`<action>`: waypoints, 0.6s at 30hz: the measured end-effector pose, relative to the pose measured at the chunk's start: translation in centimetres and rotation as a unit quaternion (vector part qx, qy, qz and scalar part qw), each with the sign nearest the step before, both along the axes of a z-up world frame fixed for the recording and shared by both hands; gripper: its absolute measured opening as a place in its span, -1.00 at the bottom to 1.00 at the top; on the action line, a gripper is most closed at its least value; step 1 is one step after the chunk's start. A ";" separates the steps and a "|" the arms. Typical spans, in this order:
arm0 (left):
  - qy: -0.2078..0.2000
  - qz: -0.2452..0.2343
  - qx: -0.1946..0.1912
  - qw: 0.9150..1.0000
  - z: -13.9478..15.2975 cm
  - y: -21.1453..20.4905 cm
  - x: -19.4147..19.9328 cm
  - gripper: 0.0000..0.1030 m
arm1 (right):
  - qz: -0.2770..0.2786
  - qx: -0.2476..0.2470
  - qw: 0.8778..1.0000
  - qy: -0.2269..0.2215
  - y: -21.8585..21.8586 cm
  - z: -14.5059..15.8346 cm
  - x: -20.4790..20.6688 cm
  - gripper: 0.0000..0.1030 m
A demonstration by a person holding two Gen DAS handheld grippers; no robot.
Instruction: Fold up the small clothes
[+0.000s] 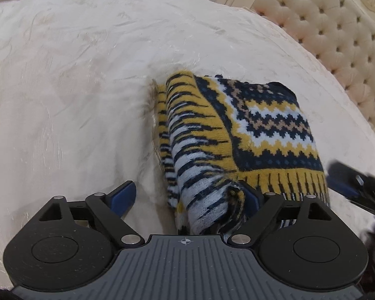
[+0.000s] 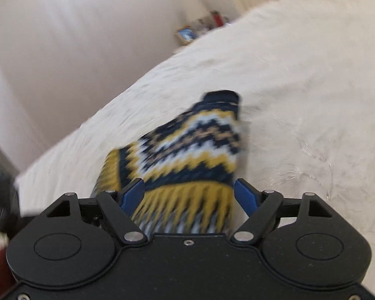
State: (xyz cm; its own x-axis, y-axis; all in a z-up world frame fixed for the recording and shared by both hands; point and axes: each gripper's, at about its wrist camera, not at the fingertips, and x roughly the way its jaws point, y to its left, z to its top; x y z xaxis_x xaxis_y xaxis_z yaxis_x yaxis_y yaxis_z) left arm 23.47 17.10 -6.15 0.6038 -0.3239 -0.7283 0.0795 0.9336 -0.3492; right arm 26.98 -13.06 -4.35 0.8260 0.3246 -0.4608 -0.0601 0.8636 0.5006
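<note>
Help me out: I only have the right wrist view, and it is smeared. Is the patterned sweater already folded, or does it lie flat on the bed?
Observer: Folded. In the left wrist view the sweater lies doubled on the bed, with its striped part turned over along the left side.
Operator: Do the left tongs hold that striped part?
Observer: No. The left tongs stand open. The striped end lies between the fingers, well clear of the left one.
Operator: What stands at the bed's edge?
Observer: A tufted cream headboard, on the right of that view.
</note>
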 end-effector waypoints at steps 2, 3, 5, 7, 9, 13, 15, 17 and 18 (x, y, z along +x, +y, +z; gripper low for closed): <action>0.015 0.000 -0.028 0.999 -0.1 0.5 0.3 0.67 | 0.006 0.030 1.000 0.009 -0.9 -1.0 1.5 0.57; 0.024 0.000 -0.045 0.999 -0.3 0.7 0.5 0.67 | 0.013 0.042 0.999 0.014 -1.1 -1.5 2.0 0.57; 0.035 -0.002 -0.076 0.996 -0.8 1.1 0.8 0.69 | 0.025 0.067 0.997 0.026 -1.3 -2.2 3.0 0.57; 0.039 -0.006 -0.099 0.994 -0.9 1.2 1.0 0.69 | 0.036 0.096 0.994 0.035 -1.4 -3.1 3.6 0.57; 0.049 -0.022 -0.133 0.990 -1.2 0.9 1.4 0.69 | 0.044 0.122 0.991 0.040 -1.4 -3.9 3.8 0.58; 0.062 -0.053 -0.172 0.982 -2.1 -0.2 2.3 0.70 | 0.053 0.165 0.984 0.035 -1.5 -4.9 4.0 0.58; 0.056 -0.067 -0.176 0.981 -2.1 -0.6 2.6 0.69 | 0.051 0.178 0.982 0.033 -1.6 -5.2 3.8 0.58; 0.055 -0.068 -0.200 0.976 -2.3 -0.4 2.9 0.45 | 0.052 0.188 0.980 0.037 -1.8 -5.2 3.4 0.50; 0.058 -0.069 -0.214 0.973 -2.5 -0.2 3.0 0.31 | 0.051 0.186 0.980 0.046 -1.8 -5.1 3.2 0.24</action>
